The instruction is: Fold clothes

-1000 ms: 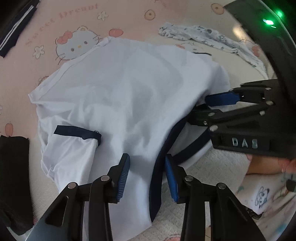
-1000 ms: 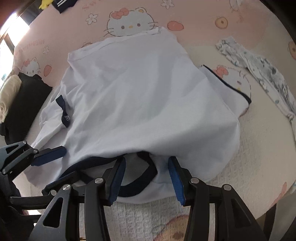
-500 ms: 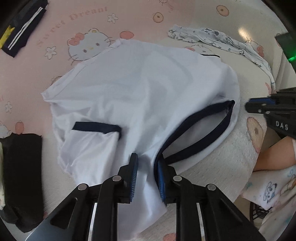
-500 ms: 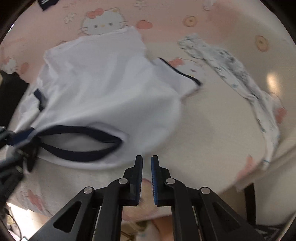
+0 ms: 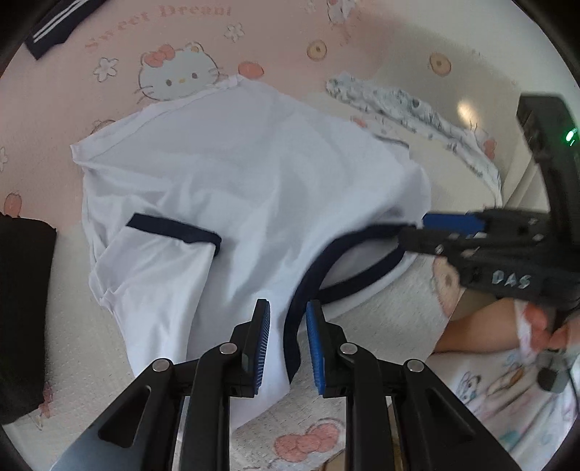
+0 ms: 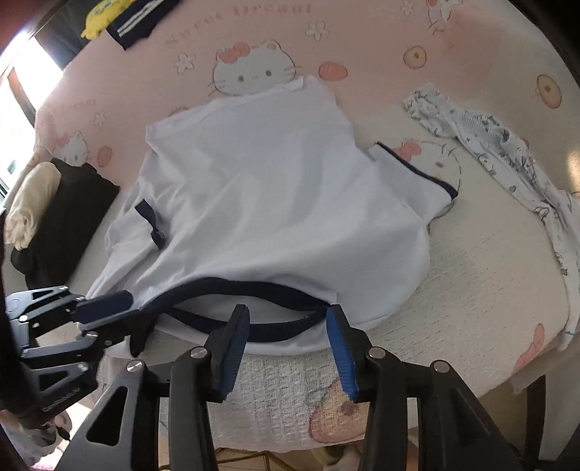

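Standing by the pink cat-print blanket (image 5: pixel 380 308), I saw a white shirt (image 5: pixel 235 174) with dark blue trim spread over it, its neck opening at the near edge and its hem toward the far side. One short sleeve lay folded in over the body on the left, its blue cuff showing. The other sleeve stuck out flat to the right.

The left gripper (image 5: pixel 284 308) had its fingers pinching the shirt at the left end of the neckline, with white cloth and the blue band bunched between the pads and lifted a little off the blanket. The right gripper (image 6: pixel 286 315) hung over the other end of the neckline. Its fingers were spreading apart, and the blue band lay in the gap between them without being pressed, as far as I could tell. From the left wrist view the right gripper reached in from the right edge, its tips at the collar.

A pale patterned garment (image 6: pixel 507 152) lay crumpled well to the right of the shirt. A black garment (image 6: pixel 65 217) sat to the left with a cream cloth (image 6: pixel 32 203) on top of it, and a dark striped garment (image 6: pixel 141 21) lay at the far edge.
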`<state>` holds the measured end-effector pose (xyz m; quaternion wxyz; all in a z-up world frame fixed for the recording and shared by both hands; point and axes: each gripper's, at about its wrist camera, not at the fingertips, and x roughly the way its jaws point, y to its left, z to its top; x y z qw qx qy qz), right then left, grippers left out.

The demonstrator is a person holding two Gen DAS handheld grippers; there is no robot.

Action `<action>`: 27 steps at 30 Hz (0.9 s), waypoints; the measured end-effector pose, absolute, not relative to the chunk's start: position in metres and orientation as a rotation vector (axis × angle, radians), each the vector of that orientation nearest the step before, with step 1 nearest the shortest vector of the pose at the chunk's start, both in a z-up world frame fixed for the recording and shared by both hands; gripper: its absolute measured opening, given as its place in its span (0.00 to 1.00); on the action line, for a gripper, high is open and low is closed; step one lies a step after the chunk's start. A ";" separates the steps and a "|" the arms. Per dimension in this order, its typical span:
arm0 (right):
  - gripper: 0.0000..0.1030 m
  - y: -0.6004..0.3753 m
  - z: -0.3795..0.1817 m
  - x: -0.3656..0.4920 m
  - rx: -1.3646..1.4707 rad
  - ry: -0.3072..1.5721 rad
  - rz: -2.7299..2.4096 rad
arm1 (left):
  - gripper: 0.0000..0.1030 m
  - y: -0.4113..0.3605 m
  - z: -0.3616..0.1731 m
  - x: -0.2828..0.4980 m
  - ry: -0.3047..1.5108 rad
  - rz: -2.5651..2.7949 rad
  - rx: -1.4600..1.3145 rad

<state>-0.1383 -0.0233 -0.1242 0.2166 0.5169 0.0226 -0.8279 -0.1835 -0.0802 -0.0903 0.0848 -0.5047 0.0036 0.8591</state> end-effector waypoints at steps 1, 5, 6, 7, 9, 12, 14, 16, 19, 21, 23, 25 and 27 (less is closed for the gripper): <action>0.43 -0.023 -0.124 -0.138 1.427 0.050 -2.290 | 0.19 -0.081 -0.088 -0.185 -0.008 2.560 -1.501; 0.47 -0.020 -0.121 -0.152 1.434 -0.008 -2.279 | 0.37 -0.080 -0.078 -0.195 -0.014 2.564 -1.500; 0.47 -0.017 -0.117 -0.151 1.437 -0.032 -2.282 | 0.43 -0.078 -0.074 -0.197 0.009 2.582 -1.480; 0.49 -0.013 -0.113 -0.151 1.439 -0.057 -2.284 | 0.46 -0.075 -0.070 -0.199 0.049 2.602 -1.458; 0.59 -0.003 -0.105 -0.161 1.446 -0.146 -2.274 | 0.51 -0.071 -0.065 -0.209 0.104 2.614 -1.434; 0.62 0.021 -0.098 -0.182 1.473 -0.350 -2.211 | 0.51 -0.066 -0.059 -0.228 0.112 2.591 -1.433; 0.62 0.036 -0.093 -0.198 1.491 -0.479 -2.164 | 0.51 -0.060 -0.054 -0.239 0.136 2.598 -1.408; 0.63 0.044 -0.085 -0.216 1.510 -0.535 -2.139 | 0.51 -0.052 -0.047 -0.248 0.155 2.610 -1.380; 0.68 0.049 -0.074 -0.243 1.552 -0.527 -2.116 | 0.51 -0.039 -0.044 -0.261 0.173 2.615 -1.370; 0.69 0.054 -0.074 -0.256 1.536 -0.540 -2.127 | 0.51 -0.031 -0.046 -0.267 0.178 2.602 -1.377; 0.69 0.064 -0.089 -0.265 1.520 -0.643 -2.122 | 0.51 -0.022 -0.050 -0.273 0.186 2.581 -1.392; 0.69 0.079 -0.110 -0.266 1.538 -0.811 -2.079 | 0.51 -0.014 -0.055 -0.280 0.173 2.545 -1.416; 0.69 0.090 -0.136 -0.268 1.626 -0.976 -1.972 | 0.51 -0.005 -0.059 -0.288 0.139 2.500 -1.441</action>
